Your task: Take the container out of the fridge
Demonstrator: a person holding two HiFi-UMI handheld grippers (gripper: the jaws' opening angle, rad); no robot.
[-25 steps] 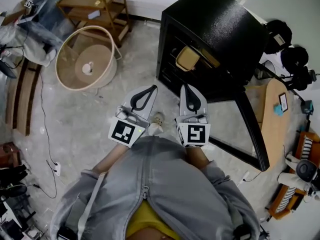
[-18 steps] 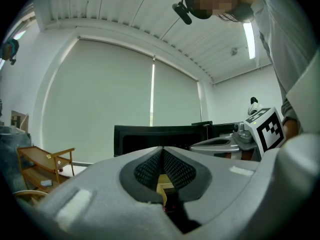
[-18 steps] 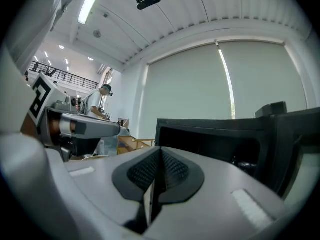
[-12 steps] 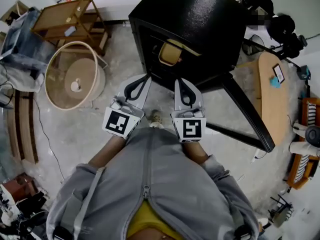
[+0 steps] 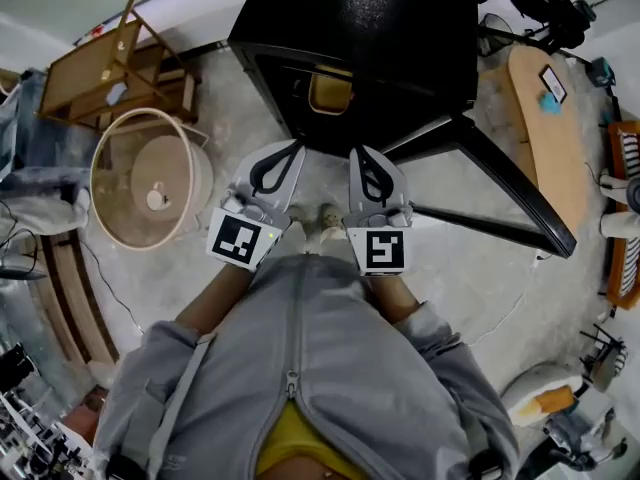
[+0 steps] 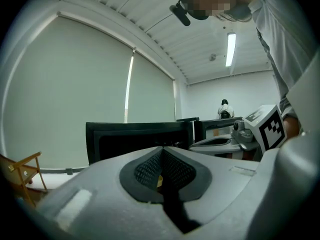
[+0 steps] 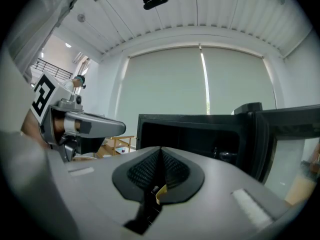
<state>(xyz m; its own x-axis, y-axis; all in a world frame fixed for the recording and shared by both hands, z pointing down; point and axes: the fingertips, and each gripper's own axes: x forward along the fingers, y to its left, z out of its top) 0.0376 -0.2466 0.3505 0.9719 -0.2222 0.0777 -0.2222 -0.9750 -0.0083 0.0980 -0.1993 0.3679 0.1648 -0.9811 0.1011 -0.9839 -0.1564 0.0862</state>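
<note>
Head view: the boxy black fridge (image 5: 400,28), door open, sits closer than a second ago, so the approach is underway. The yellow plastic container (image 5: 330,90) is still on its shelf inside. Left gripper view: left gripper (image 6: 161,166) closed, empty. Right gripper view: right gripper (image 7: 159,171) closed too, empty.

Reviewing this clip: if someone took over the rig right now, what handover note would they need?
Grippers: the left claw and right claw are both shut and empty, held side by side in front of the fridge.
Things: the door stands open, and the yellow container sits inside, untouched.
Done: the fridge is open.
Left: reach in, open a claw, grip the container and bring it out.
</note>
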